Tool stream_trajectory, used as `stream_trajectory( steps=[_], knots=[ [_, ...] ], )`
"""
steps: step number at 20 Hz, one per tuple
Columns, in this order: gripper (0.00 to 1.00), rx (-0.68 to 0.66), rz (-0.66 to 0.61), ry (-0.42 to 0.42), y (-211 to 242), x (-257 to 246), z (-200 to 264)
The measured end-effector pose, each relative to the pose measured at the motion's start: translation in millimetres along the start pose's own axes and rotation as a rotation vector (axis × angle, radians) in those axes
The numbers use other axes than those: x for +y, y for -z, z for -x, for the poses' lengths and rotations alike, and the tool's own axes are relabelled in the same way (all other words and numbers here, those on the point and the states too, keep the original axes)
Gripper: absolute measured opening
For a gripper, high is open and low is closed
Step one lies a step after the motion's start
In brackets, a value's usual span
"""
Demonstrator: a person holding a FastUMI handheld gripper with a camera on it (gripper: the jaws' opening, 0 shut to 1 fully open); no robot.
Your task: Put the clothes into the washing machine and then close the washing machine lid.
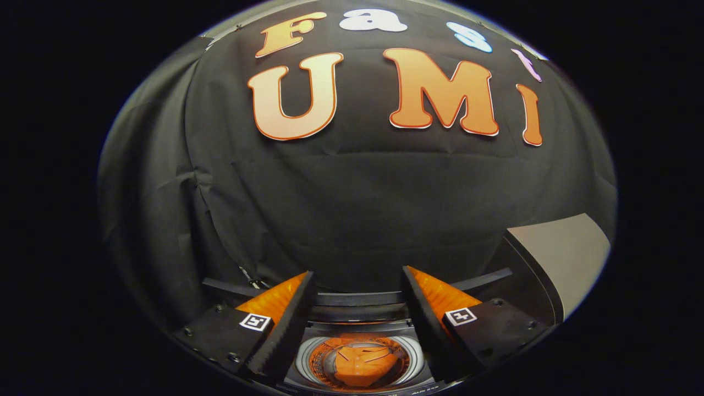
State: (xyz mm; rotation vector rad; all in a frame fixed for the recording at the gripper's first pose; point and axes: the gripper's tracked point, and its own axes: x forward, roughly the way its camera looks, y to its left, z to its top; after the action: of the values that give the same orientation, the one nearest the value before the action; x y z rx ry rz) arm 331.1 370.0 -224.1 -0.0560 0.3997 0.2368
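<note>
Black cloth wall (352, 209) beyond spread fingers (280, 324), washing machine (360, 360) below.

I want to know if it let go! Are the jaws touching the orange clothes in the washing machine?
Apart. The gripper view shows the gripper with jaws spread wide and nothing between them, while the orange clothes lie below inside the washing machine's drum.

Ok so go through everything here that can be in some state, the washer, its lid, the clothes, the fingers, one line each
washing machine: top opening uncovered, drum visible between the fingers.
lid: raised, standing up beside the opening, not closed.
orange clothes: lying inside the drum, not held.
gripper: fingers spread apart, nothing between them, above the opening.
</note>
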Motion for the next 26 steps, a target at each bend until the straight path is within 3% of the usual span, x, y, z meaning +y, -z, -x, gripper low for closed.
stream_trajectory(
  steps=[6, 9, 14, 26],
  knots=[
    [0.99, -0.005, -0.002, -0.004, 33, 4, 25],
    [0.99, 0.09, -0.026, -0.017, 85, 6, 26],
    [0.99, 0.136, -0.061, -0.027, 125, 6, 24],
    [0.98, 0.073, -0.058, -0.046, 89, -12, 64]
  ],
)
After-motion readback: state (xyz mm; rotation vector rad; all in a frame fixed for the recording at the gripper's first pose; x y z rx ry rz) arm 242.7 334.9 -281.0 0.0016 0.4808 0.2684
